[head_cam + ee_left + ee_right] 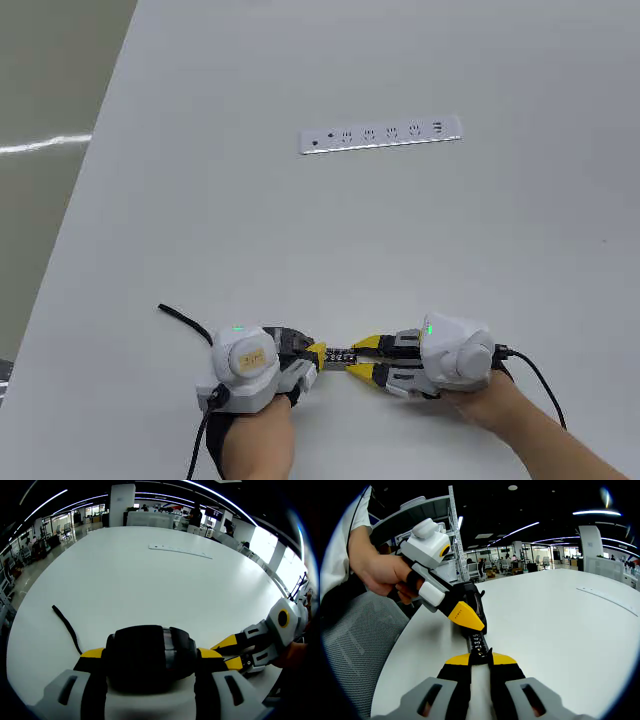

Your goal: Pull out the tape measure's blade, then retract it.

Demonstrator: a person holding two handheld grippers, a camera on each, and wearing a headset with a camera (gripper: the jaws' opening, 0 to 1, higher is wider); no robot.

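My left gripper (312, 362) (150, 656) is shut on the black tape measure body (150, 652) (478, 604), whose round case sits between the yellow jaw tips. A black wrist strap (184, 321) (67, 627) trails from it across the white table (400, 250). A short length of blade (340, 355) (477, 642), with printed numbers, runs from the case to my right gripper (358, 358) (480, 656), which is shut on the blade's end. The two grippers face each other near the table's front edge, a few centimetres apart. In the left gripper view the right gripper (250, 647) comes in from the right.
A white power strip (380, 134) (180, 551) (607, 599) lies farther back on the table. The table's left edge (90, 170) drops to the floor. A grey mesh chair (365, 645) stands beside the person.
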